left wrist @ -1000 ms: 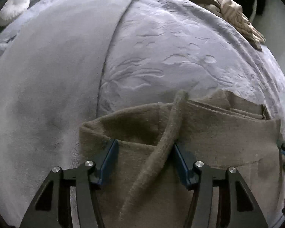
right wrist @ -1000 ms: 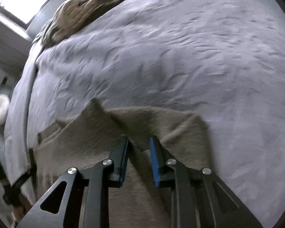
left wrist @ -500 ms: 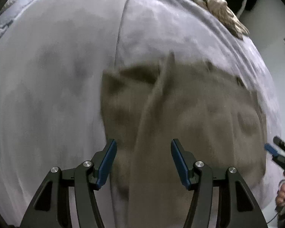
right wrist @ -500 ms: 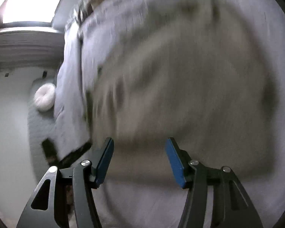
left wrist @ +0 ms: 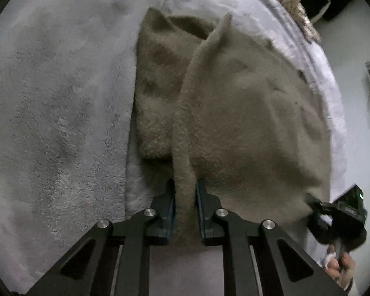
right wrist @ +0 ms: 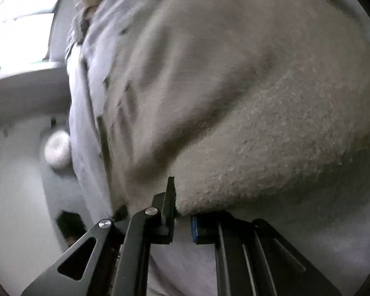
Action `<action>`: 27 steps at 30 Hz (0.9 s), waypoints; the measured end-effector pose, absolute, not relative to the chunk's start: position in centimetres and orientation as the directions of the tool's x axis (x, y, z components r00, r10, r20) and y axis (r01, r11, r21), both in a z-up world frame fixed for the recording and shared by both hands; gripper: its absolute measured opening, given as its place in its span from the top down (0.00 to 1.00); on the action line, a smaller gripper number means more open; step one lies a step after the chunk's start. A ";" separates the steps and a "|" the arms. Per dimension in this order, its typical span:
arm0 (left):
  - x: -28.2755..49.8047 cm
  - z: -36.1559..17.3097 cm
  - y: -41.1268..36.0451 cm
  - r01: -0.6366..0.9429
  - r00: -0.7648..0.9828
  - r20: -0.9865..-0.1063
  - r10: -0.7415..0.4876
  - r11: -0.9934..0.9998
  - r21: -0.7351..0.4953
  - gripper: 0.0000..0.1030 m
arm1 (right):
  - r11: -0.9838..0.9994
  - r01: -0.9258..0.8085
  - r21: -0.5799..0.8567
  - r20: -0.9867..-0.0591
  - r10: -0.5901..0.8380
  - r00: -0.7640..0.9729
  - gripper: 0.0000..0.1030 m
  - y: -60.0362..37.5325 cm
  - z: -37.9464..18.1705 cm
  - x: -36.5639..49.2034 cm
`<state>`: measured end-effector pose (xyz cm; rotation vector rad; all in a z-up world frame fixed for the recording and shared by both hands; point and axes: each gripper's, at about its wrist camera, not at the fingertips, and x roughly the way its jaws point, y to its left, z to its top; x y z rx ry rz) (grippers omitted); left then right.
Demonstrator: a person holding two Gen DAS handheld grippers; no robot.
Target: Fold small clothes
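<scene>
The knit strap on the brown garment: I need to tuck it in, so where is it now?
In the left wrist view, the knit strap runs down the brown garment's middle on the grey blanket, its near end pinched in the left tongs.

Left gripper (left wrist: 185, 185): black angular linkage arms, silver screw heads, blue-edged pads. Right gripper (right wrist: 182, 212): same build, blue pad.

Both wrist cameras look steeply down, close over the bed (left wrist: 61, 123). They share the tan fleece garment (left wrist: 246, 123), seen from opposite corners.
</scene>
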<state>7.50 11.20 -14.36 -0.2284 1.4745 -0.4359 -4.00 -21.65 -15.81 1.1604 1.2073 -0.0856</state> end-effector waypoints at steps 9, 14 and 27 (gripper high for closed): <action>4.2 -15.3 12.3 0.225 0.055 -0.931 -0.362 0.912 -0.342 0.92 | 0.454 0.672 0.585 -0.789 0.512 0.340 0.92 -22.0 -19.1 -5.9; 3.5 -15.3 12.9 0.242 0.057 -0.934 -0.352 0.913 -0.330 0.92 | 0.533 0.610 0.587 -0.797 0.516 0.316 0.91 -21.9 -15.7 -6.4; 7.6 -8.3 11.7 0.298 0.226 -0.921 -0.318 0.922 -0.246 0.92 | 0.715 0.551 0.431 -0.885 0.215 0.413 0.91 -28.9 -10.0 -0.9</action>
